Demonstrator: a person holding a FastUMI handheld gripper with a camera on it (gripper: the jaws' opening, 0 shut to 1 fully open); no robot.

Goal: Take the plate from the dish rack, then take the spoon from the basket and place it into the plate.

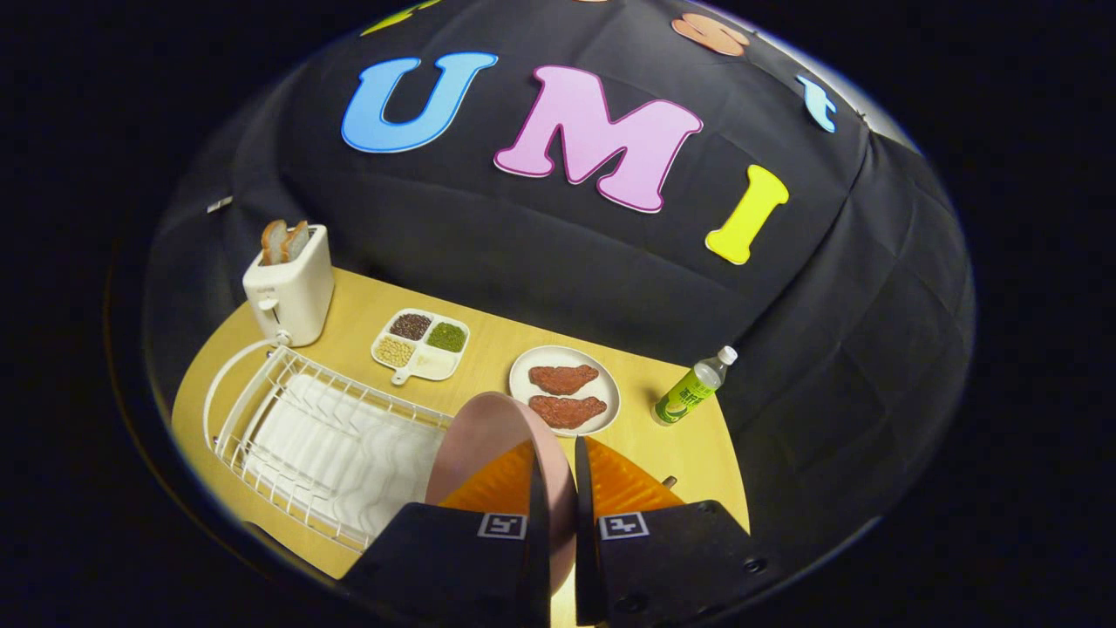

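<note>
The gripper (558,462) is clamping the pink plate (484,436) edge-on between both fingers, lower centre of the frame. The plate is hanging just right of the white dish rack (261,410), lower left, above the yellow table (697,445).

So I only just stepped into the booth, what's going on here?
A handheld gripper is shut on a pink plate, held on edge between its fingers, beside the white dish rack. Beyond it on the table sit a toaster, a divided dish of grains, a plate with meat and a bottle.
</note>
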